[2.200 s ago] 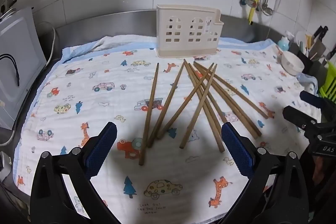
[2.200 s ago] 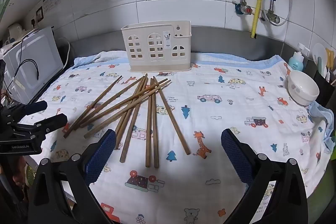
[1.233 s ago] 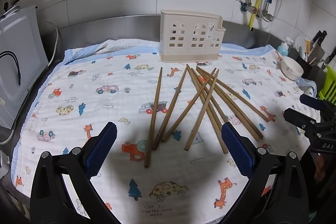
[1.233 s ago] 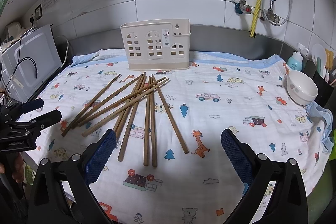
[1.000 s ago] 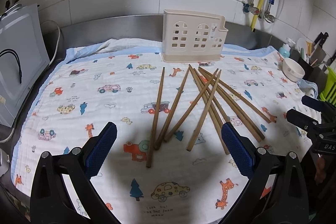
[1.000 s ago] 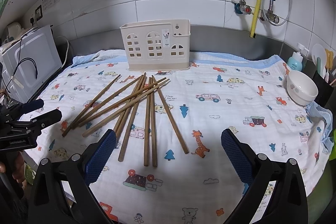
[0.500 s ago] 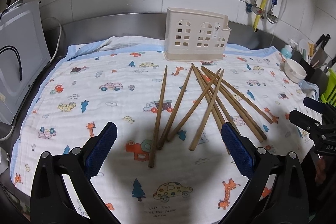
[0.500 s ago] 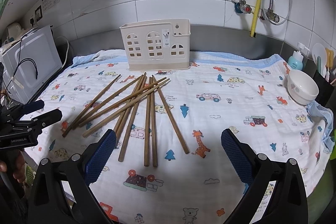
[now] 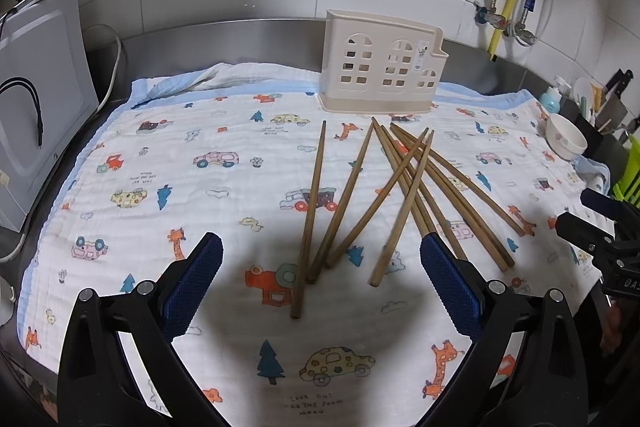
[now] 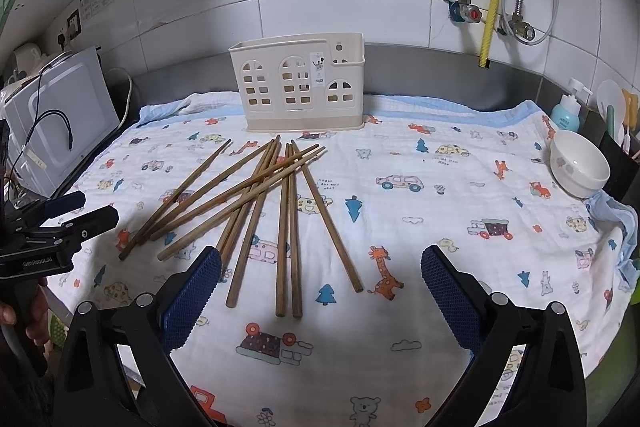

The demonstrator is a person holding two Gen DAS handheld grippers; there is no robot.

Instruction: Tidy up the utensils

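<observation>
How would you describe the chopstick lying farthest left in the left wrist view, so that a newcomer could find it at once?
Start at the cream plastic utensil holder with window-shaped cut-outs standing at the back of the cartoon-printed white cloth. In front of it brown wooden chopsticks fan out toward the camera. The leftmost wooden chopstick lies alone, crossing none of the others, and its near end reaches closest to the camera.

Wooden chopsticks (image 10: pixel 256 203) lie fanned on the printed cloth (image 10: pixel 440 227) before the cream utensil holder (image 10: pixel 298 87), a white bowl (image 10: pixel 580 163) well right of it.
</observation>
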